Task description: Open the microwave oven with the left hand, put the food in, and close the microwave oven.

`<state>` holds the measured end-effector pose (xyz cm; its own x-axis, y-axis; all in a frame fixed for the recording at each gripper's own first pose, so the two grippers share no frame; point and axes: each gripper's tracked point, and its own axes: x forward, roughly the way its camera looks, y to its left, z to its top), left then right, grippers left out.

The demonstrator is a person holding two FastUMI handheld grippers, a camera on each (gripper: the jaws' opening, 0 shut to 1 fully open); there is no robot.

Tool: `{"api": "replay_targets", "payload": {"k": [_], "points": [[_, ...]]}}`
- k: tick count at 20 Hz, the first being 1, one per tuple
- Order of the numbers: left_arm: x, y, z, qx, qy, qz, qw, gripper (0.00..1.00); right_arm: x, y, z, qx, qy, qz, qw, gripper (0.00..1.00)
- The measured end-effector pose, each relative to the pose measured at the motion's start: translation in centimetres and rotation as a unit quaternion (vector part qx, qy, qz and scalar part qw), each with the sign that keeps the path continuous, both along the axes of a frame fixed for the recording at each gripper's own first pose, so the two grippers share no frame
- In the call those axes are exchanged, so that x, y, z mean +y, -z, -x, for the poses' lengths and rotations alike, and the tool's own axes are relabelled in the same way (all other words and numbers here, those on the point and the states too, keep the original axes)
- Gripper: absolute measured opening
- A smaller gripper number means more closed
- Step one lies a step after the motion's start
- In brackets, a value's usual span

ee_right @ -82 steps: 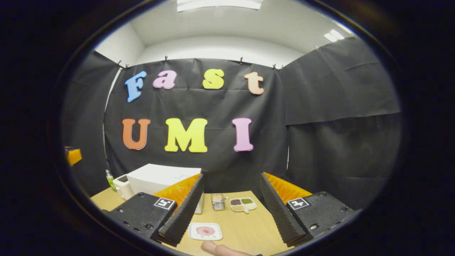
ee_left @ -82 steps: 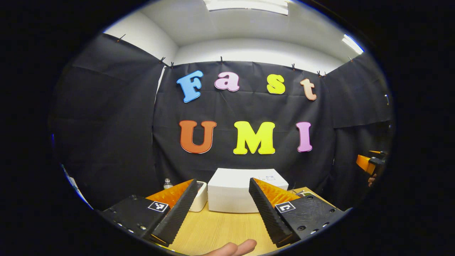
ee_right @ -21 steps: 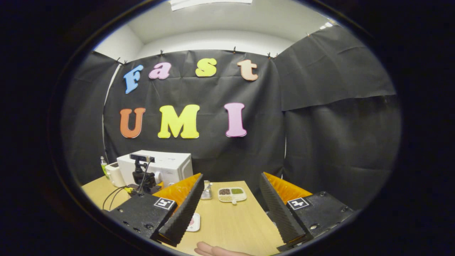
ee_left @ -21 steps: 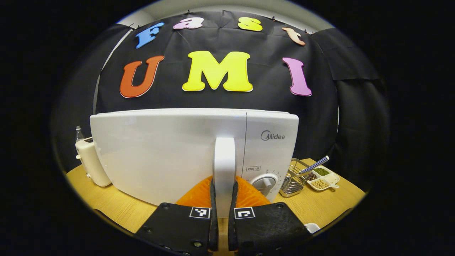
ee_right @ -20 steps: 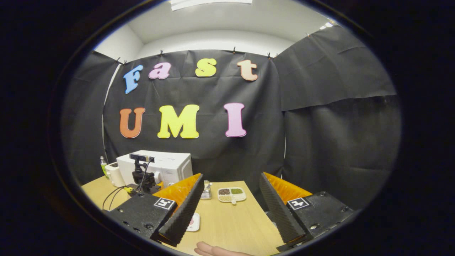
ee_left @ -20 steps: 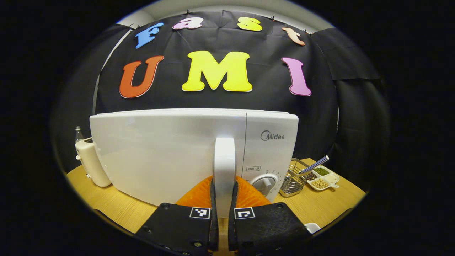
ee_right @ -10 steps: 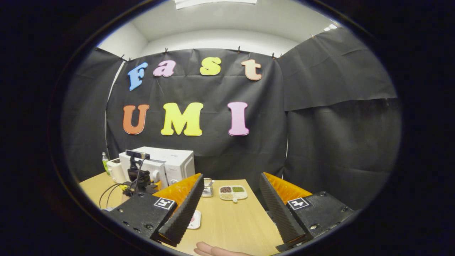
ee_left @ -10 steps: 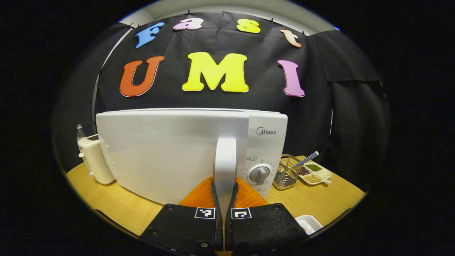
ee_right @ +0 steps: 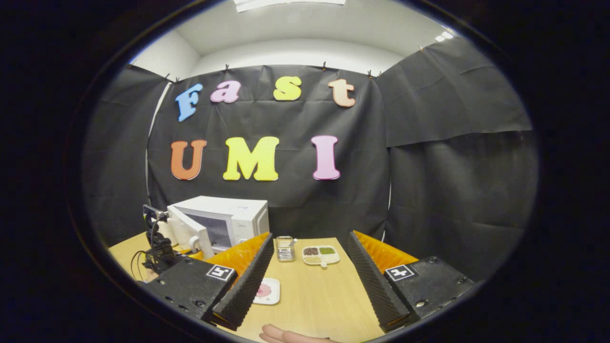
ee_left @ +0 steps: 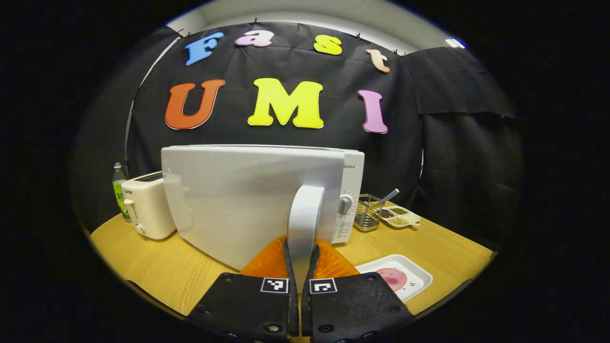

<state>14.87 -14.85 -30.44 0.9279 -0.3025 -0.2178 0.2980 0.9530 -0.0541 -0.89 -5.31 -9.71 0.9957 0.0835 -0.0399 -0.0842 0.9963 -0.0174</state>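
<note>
- one microwave oven (ee_left: 350, 186), white, boxy, smooth; its door (ee_left: 238, 195) swung partly out; one curved white door handle (ee_left: 304, 224).
- one white square tray (ee_left: 410, 274) with a pink round food item (ee_left: 393, 277), on the wooden bench (ee_left: 143, 267), right of the door, outside the oven.
- one cream toaster (ee_left: 145, 207); one bottle (ee_left: 118, 188) behind it; one wire basket (ee_left: 367, 216); one divided dish (ee_left: 398, 216) of what look like beans.
- left tool (ee_left: 299, 257): fingers pressed onto the door handle from both sides, pinching it.
- right tool (ee_right: 310, 281): ridged fingers spread wide, holding nothing, above the bench; tray just beside its left finger (ee_right: 248, 281).
</note>
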Motion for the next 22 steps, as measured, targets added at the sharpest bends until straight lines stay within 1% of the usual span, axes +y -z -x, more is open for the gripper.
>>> {"api": "replay_targets", "payload": {"k": [4, 7, 10, 12, 15, 16, 17, 19, 20, 21, 22], "points": [[3.8, -0.4, 3.2, -0.011, 0.0, -0.005, 1.0, 0.02, 2.0, 0.1, 1.0, -0.002, -0.02, 0.002, 1.0, 1.0], [7.0, -0.5, 5.0, -0.014, -0.004, 0.0, 1.0, 0.02, 3.7, 0.2, 1.5, 0.0, -0.033, 0.008, 0.999, 1.0], [9.8, -0.5, 6.3, -0.019, -0.007, -0.008, 1.0, 0.02, 5.4, 0.1, 2.2, 0.0, -0.044, 0.015, 0.999, 1.0], [12.1, -0.7, 7.0, -0.022, -0.014, -0.011, 1.0, 0.04, 6.5, 0.1, 2.6, 0.002, -0.052, 0.02, 0.998, 1.0], [15.5, -0.8, 8.1, -0.023, -0.031, -0.009, 0.999, 0.04, 7.8, 0.2, 3.0, 0.004, -0.061, 0.028, 0.998, 1.0], [17.1, -0.9, 8.2, -0.026, -0.043, -0.01, 0.999, 0.04, 8.2, 0.3, 3.1, 0.006, -0.064, 0.03, 0.997, 1.0], [18.9, -0.9, 8.6, -0.023, -0.06, -0.012, 0.998, 0.07, 8.6, 0.4, 3.3, 0.008, -0.067, 0.032, 0.997, 1.0], [22.1, -1.2, 9.9, -0.02, -0.091, 0.004, 0.996, 0.15, 9.3, 0.8, 3.3, 0.014, -0.076, 0.034, 0.996, 1.0], [23.6, -1.9, 11.3, -0.021, -0.102, 0.011, 0.995, 0.4, 9.4, 1.0, 3.2, 0.018, -0.078, 0.037, 0.996, 1.0], [24.6, -2.2, 12.4, -0.016, -0.111, 0.017, 0.994, 0.41, 9.4, 1.3, 3.0, 0.021, -0.078, 0.04, 0.996, 1.0], [25.4, -2.9, 13.3, -0.021, -0.119, 0.021, 0.992, 0.57, 9.3, 1.4, 2.7, 0.024, -0.077, 0.044, 0.996, 1.0]]}}
